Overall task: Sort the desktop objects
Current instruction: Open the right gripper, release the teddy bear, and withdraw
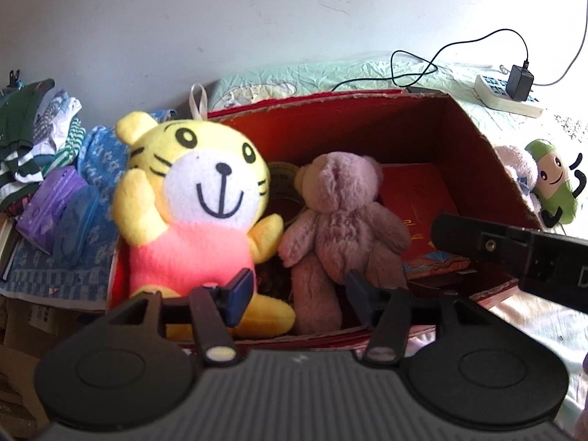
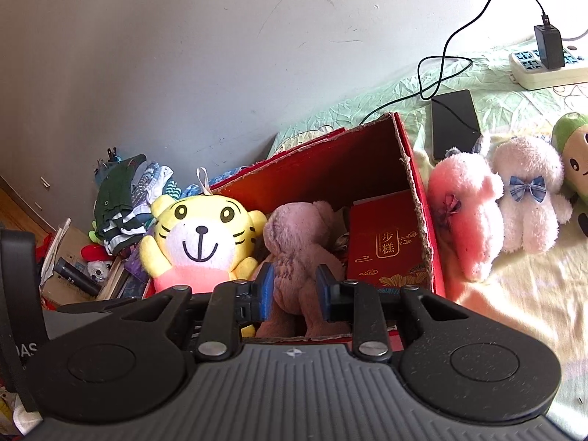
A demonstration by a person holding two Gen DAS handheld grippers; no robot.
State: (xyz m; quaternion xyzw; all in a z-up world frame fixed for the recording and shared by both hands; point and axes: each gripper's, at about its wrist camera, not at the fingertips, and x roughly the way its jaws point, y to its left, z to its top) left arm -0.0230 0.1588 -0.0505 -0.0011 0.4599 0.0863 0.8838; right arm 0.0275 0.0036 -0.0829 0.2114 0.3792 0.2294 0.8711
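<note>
Right wrist: gripper (image 2: 294, 296) straddles mauve bear (image 2: 297, 242) (inside red box (image 2: 419, 198)).

A yellow tiger (image 1: 191, 198) and mauve bear (image 1: 338, 217) sit upright, side by side, in the red box (image 1: 367, 117); pink bear (image 2: 465, 213) and white bear (image 2: 529, 198) lie on the bed beside it.

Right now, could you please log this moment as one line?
left gripper: open | right gripper: astride mauve plush bear | bear, yellow plush tiger: in red cardboard box
</note>
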